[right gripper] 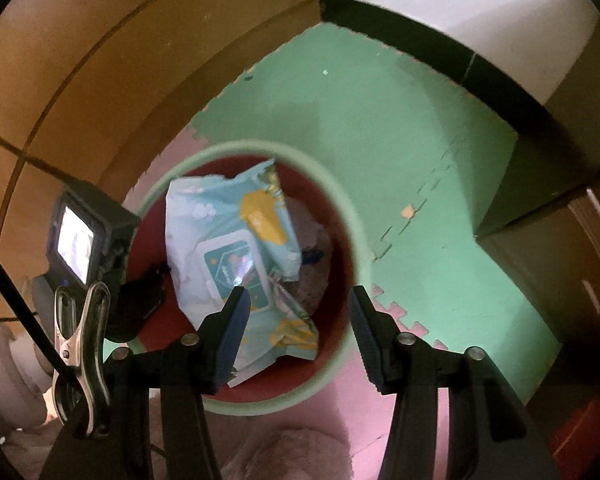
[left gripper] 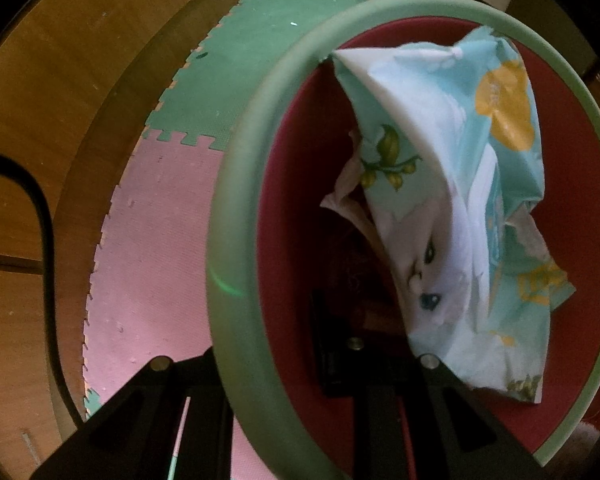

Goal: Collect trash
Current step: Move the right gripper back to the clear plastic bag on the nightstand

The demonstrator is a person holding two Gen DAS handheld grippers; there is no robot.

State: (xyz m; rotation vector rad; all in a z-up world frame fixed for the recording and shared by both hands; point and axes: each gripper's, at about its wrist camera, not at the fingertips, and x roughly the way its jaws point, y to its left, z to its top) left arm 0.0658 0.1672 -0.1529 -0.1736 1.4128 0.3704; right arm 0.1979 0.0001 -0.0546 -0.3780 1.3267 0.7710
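Observation:
A round bin with a pale green rim [left gripper: 235, 184] and a dark red inside stands on foam floor mats. A light blue wet-wipe packet [left gripper: 452, 208] with yellow marks lies inside it, over crumpled white paper. My left gripper [left gripper: 291, 364] straddles the bin's rim, one finger outside and one inside, and looks shut on the rim. In the right wrist view the bin's rim [right gripper: 340, 216] and the packet [right gripper: 235, 248] sit below my right gripper [right gripper: 297, 300], which is open and empty above the bin's mouth.
Green [right gripper: 380, 128] and pink [left gripper: 155, 248] foam mats cover the floor. A wooden cabinet [left gripper: 59, 80] stands to the left, a black skirting and white wall [right gripper: 460, 12] behind. The left gripper's camera body [right gripper: 87, 236] is at the bin's left rim.

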